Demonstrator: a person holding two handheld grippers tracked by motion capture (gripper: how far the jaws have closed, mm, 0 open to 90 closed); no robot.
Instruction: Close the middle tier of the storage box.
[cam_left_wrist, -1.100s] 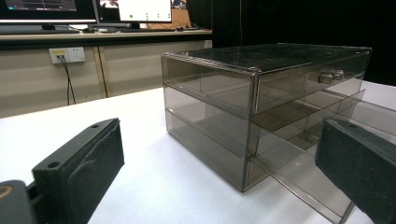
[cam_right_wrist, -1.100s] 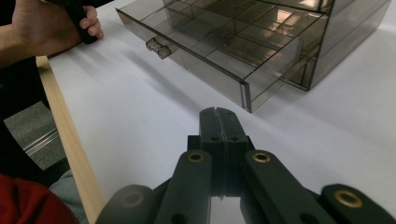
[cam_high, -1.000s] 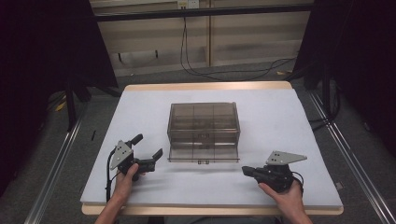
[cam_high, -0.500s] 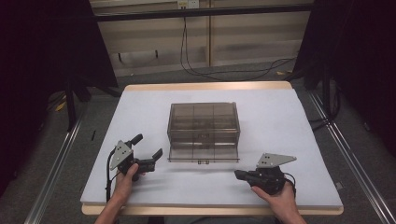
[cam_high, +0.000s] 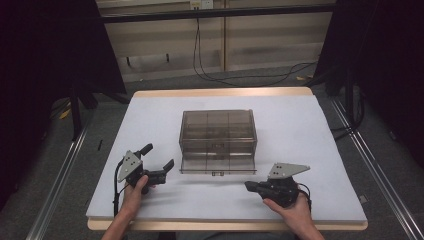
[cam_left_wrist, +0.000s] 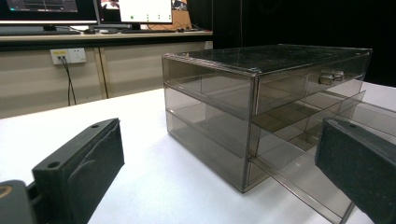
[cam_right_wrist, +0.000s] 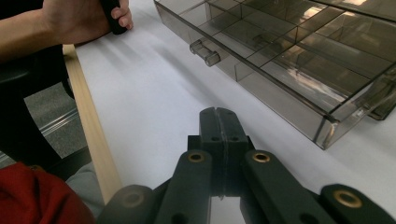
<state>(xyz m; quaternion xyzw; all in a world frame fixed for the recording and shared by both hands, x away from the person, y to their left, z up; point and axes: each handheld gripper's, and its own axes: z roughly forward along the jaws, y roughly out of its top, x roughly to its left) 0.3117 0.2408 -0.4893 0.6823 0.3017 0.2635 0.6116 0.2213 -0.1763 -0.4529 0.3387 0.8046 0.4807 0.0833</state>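
A smoky clear drawer cabinet (cam_high: 218, 131) stands mid-table, its bottom drawer (cam_high: 218, 166) pulled out toward me, small handle (cam_high: 217, 173) in front. My left gripper (cam_high: 158, 156) rests left of the drawer, open wide and holding nothing. In the left gripper view its jaws frame the cabinet (cam_left_wrist: 261, 93) from the corner, and the gripper (cam_left_wrist: 222, 140) stays apart from it. My right gripper (cam_high: 248, 186) lies shut and empty on the table in front of the drawer's right part. The right gripper view has the gripper (cam_right_wrist: 218, 116) short of the drawer (cam_right_wrist: 280, 60), whose compartments look empty, and its handle (cam_right_wrist: 204, 51).
The white table top (cam_high: 300, 130) has bare room on both sides of the cabinet and behind it. Its wooden front edge (cam_right_wrist: 88, 116) runs close by my right gripper. The hand holding the left gripper (cam_right_wrist: 84, 18) is seen in the right gripper view. Cables lie on the floor beyond the table.
My right gripper has slid left along the table front, staying shut. The left gripper and the cabinet have not moved.
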